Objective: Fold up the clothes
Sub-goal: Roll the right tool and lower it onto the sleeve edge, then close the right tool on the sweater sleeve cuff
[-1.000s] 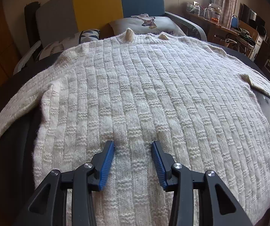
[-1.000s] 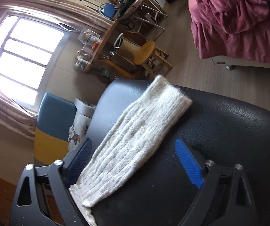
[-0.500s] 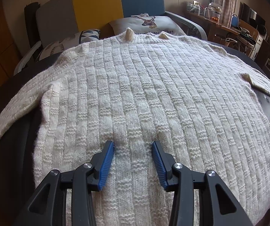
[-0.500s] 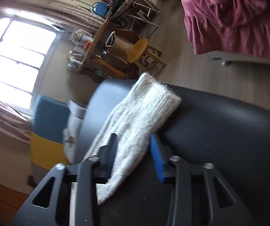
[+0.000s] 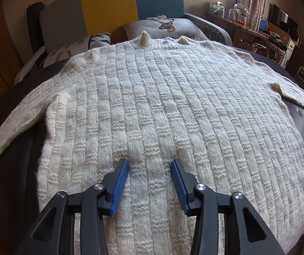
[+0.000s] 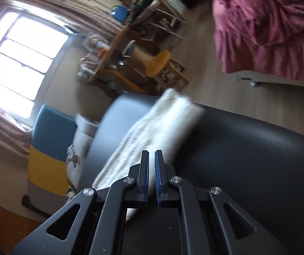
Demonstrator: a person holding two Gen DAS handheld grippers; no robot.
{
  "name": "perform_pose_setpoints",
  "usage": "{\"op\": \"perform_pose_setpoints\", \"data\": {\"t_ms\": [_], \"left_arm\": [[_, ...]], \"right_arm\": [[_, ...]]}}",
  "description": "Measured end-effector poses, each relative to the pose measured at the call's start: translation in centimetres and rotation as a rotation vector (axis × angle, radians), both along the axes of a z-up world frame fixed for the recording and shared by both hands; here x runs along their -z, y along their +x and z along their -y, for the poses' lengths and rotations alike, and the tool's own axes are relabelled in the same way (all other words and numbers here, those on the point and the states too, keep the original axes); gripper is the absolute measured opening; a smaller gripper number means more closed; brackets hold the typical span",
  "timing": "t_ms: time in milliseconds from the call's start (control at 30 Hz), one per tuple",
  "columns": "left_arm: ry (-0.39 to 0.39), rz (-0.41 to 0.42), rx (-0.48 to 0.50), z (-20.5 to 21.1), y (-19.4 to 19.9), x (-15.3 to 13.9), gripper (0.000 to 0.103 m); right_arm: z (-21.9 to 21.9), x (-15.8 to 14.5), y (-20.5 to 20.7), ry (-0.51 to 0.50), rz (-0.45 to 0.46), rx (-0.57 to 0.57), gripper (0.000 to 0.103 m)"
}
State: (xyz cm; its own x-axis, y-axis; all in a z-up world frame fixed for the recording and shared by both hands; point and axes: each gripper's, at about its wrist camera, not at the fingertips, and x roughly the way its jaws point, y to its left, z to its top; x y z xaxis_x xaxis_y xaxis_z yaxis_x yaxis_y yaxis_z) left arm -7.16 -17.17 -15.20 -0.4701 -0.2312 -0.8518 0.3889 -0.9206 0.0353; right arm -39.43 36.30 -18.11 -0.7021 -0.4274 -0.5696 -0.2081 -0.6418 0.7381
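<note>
A cream knitted sweater lies spread flat on a black padded surface, collar at the far end. My left gripper stands open over the sweater's lower middle, its blue fingertips resting on the knit. In the right wrist view the sweater's right sleeve stretches across the black surface towards its far edge. My right gripper is shut on that sleeve. White fabric shows in the thin slit between its blue pads. The picture there is blurred by motion.
Behind the sweater stands a grey, yellow and blue sofa with a deer-print cushion. Off the right side are a cluttered wooden desk, a round stool and a bed with a pink cover.
My right gripper went from wide open around the sleeve to shut on it, and the sleeve bunched up between its pads. The left gripper and the sweater body stayed still.
</note>
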Motion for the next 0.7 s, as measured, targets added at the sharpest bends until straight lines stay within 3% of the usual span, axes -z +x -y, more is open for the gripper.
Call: {"op": "perform_pose_setpoints", "data": {"t_ms": [133,200,267,300,367,400,567,700], "left_arm": [[0.004,-0.001,0.001,0.1,0.0,0.0,0.043],[0.006,0.000,0.004,0.2,0.0,0.0,0.043],[0.007,-0.001,0.011,0.2,0.1,0.0,0.043],[0.007,-0.001,0.014,0.2,0.1,0.0,0.043],[0.008,-0.003,0.011,0.2,0.1,0.0,0.043],[0.008,-0.004,0.010,0.2,0.1,0.1,0.044],[-0.001,0.001,0.001,0.1,-0.1,0.1,0.044],[-0.004,0.008,0.000,0.1,-0.3,0.1,0.045]], "right_arm": [[0.6,-1.2,-0.4,0.003,-0.024,0.002,0.006],[-0.7,-0.4,-0.1,-0.110,-0.020,0.047,0.009],[-1.7,-0.1,0.6,-0.123,-0.005,0.096,0.014],[-2.3,0.0,1.0,-0.124,-0.002,0.119,0.021],[-3.9,0.3,1.6,-0.120,0.028,0.185,0.056],[-4.7,0.5,1.9,-0.117,0.041,0.218,0.059],[-6.0,1.8,0.9,-0.133,0.082,0.205,0.061],[-5.1,1.6,-0.9,-0.043,0.078,0.159,0.061]]}}
